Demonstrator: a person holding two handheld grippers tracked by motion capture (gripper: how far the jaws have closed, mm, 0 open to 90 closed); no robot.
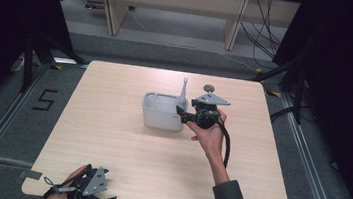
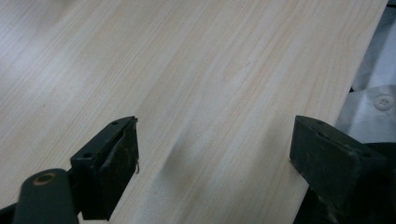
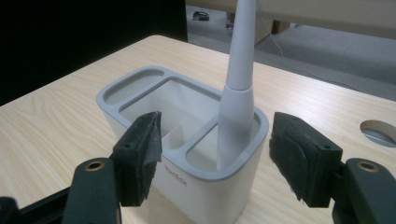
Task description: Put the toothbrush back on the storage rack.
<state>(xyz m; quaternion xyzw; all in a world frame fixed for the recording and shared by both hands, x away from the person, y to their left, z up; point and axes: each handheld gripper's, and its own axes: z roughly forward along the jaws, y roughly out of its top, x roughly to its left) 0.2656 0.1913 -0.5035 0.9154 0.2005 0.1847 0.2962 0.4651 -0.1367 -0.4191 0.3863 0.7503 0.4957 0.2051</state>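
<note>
Black "5" marked on floor (image 1: 44, 99) left of table (image 1: 110, 137), embossed mark on organizer (image 3: 175, 177) front, unreadable

Light wooden table (image 1: 110, 137) stood on grey floor (image 1: 10, 126). Black curtains (image 1: 2, 19) flanked both sides. Beige desk legs (image 1: 112, 6) and loose cables (image 1: 267, 34) lay beyond. Black "5" marking (image 1: 44, 99) on floor.

Take the holder (image 1: 163, 110) as your landmark: it stands on the table (image 1: 110, 137) near the middle. The brush (image 1: 183, 93) stands upright in its right-end compartment. Your right gripper (image 1: 182, 111) is just right of the holder; your left gripper (image 1: 85, 184) lies well in front, to its left.
</note>
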